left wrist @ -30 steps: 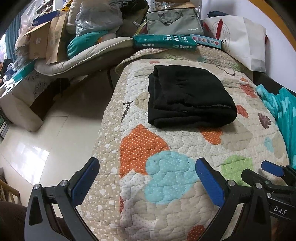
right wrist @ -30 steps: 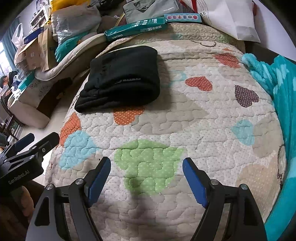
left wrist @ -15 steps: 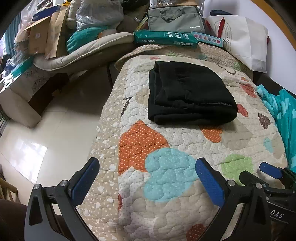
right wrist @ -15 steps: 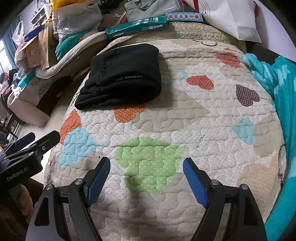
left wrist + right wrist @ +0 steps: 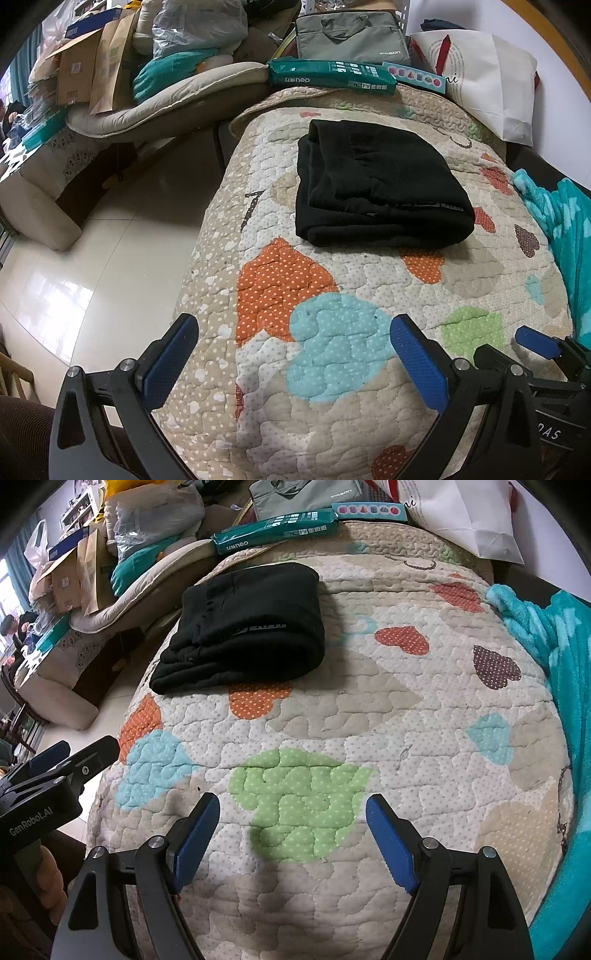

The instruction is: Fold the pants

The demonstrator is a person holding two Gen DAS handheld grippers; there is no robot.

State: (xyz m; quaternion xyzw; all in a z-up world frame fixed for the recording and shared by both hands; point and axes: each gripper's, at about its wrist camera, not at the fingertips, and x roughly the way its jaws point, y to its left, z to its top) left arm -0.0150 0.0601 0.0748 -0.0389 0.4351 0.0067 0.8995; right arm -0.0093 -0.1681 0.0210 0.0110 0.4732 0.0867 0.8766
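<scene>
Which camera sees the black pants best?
The left wrist view: the folded black pants lie near the middle, top surface and folds plainly visible. The right wrist view shows them off to the left, seen more from the stacked edge.

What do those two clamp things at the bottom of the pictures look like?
Each gripper, left and right, is a black frame with silver pivot screws and two fingers faced with ribbed blue pads. White lettering on the left one's body reads GenRobot.AI.
</scene>
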